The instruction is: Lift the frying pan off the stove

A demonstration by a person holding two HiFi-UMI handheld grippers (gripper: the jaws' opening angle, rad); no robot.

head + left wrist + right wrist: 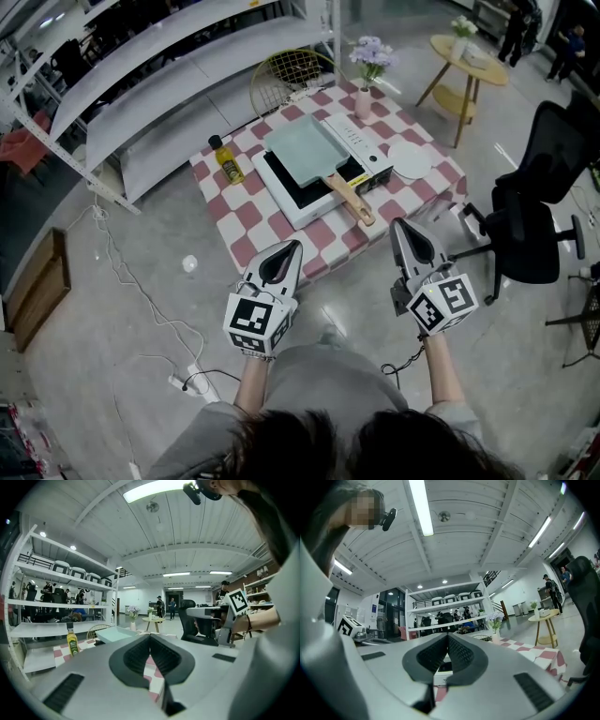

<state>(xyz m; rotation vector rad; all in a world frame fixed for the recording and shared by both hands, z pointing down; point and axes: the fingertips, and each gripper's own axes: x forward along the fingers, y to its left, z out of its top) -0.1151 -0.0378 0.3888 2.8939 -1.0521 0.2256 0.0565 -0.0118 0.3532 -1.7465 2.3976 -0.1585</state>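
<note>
Here, the left gripper [292,248] and right gripper [400,228] hang short of the table [248,211], jaws closed and empty. Ahead of them the pan [305,150] rests on the stove [286,206], its handle [354,199] angled back toward the right gripper, likely the handier one for the lift.

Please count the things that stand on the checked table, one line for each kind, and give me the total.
frying pan: 1
stove: 1
oil bottle: 1
vase of flowers: 1
white plate: 1
Total: 5
</note>
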